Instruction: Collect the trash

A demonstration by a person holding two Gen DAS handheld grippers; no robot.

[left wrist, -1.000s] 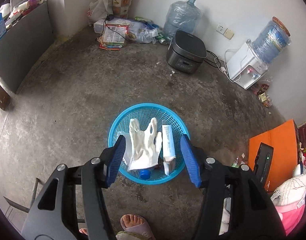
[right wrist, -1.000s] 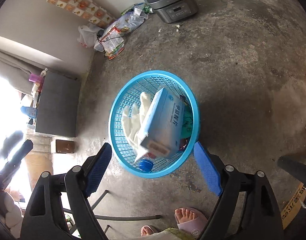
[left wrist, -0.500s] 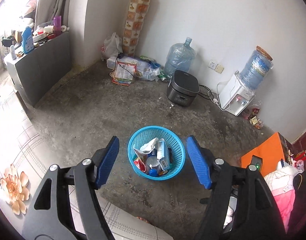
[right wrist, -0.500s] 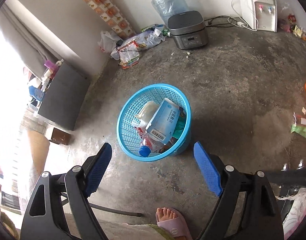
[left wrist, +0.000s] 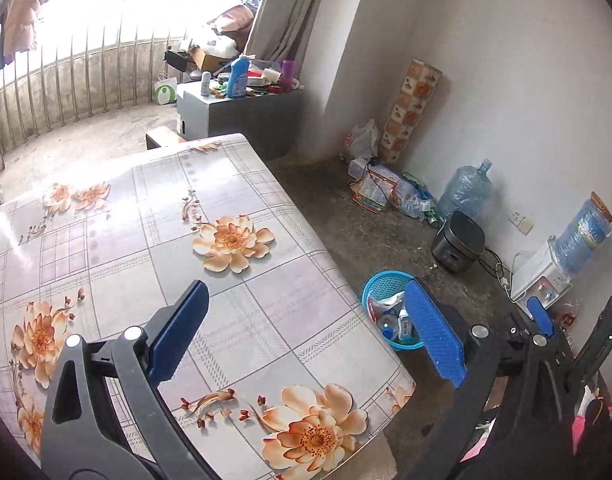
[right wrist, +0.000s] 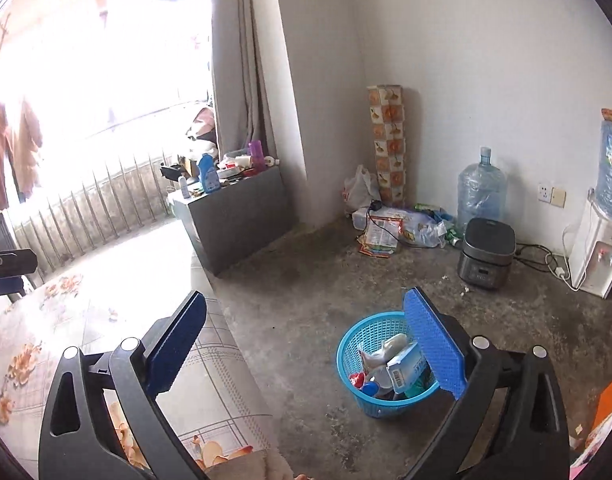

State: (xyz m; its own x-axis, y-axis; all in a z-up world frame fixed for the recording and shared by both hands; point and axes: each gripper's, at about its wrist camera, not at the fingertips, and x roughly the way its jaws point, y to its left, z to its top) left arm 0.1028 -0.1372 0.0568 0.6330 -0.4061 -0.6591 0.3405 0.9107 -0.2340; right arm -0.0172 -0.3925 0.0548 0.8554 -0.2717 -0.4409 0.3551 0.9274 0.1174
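Observation:
A blue plastic basket (right wrist: 355, 342) stands on the concrete floor beside the table; it also shows in the left wrist view (left wrist: 379, 280). It holds a white glove (right wrist: 387, 346), a blue-and-white box (right wrist: 405, 364), a bottle with a blue cap (right wrist: 371, 388) and wrappers. My left gripper (left wrist: 306, 330) is open and empty, raised above the flowered table (left wrist: 106, 240). My right gripper (right wrist: 306, 338) is open and empty, high above the floor, to the right of the table's edge (right wrist: 222, 344). The right gripper also shows at the left wrist view's right edge (left wrist: 539, 314).
A grey rice cooker (right wrist: 485, 258), a water jug (right wrist: 481, 190), a water dispenser (right wrist: 595, 256) and floor clutter (right wrist: 397, 226) line the far wall. A grey cabinet (right wrist: 234, 208) with bottles stands at the left, near the balcony railing (left wrist: 66, 80).
Both grippers have risen and pulled back from right above the basket. The basket now looks small and the flowered table has come into view under the left gripper.

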